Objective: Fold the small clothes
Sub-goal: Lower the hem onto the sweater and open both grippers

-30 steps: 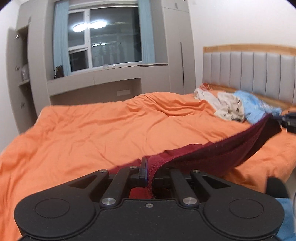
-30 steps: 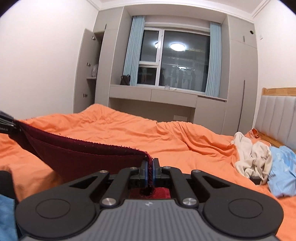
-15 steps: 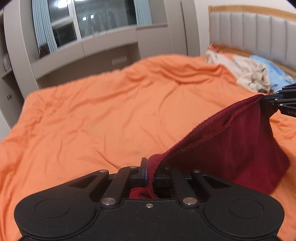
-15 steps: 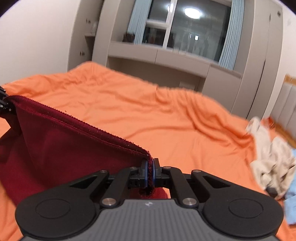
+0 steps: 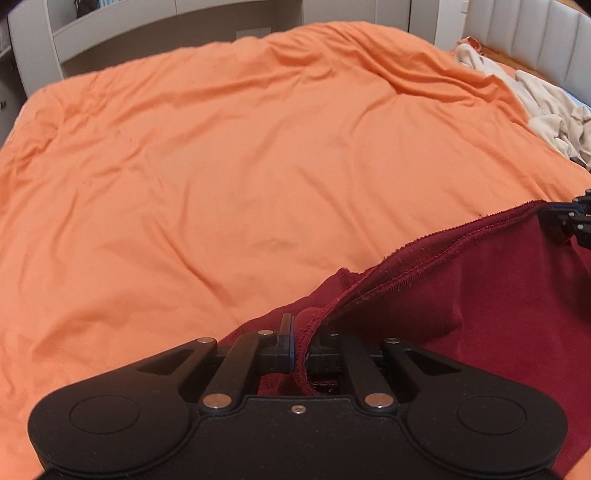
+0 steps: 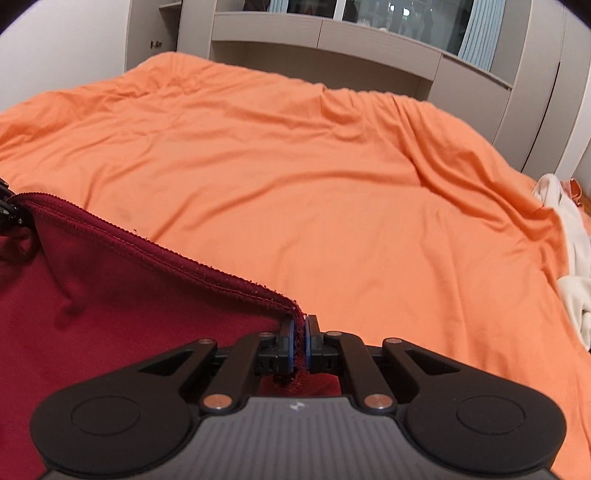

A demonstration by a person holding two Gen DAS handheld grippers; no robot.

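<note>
A dark red garment [image 5: 491, 295] hangs stretched between the two grippers, its stitched hem [image 6: 155, 254] running as a taut top edge from one to the other while the body of the cloth sags below and spreads over the near edge of the bed. What kind of garment it is cannot be told from these views; it looks like a soft knit piece.

The left gripper [image 5: 301, 345] has its jaws closed tight on one end of the hem, the fabric bunched and folded between the blue-lined pads. It is tilted steeply downward toward the bedding. The right gripper [image 6: 300, 343] is likewise clamped on the opposite end of the hem, a thin strip of red pinched between its pads, and it also points downward, though less steeply. Each gripper's tip shows at the edge of the other's view, at the far end of the hem.

Under and beyond the garment lies an orange duvet [image 5: 240, 166], wrinkled, covering the bed. Toward the headboard [image 5: 535, 33] corner sits a heap of cream clothes [image 5: 546, 110]. Past the far edge of the bed stands a grey built-in cabinet [image 6: 369, 44]
</note>
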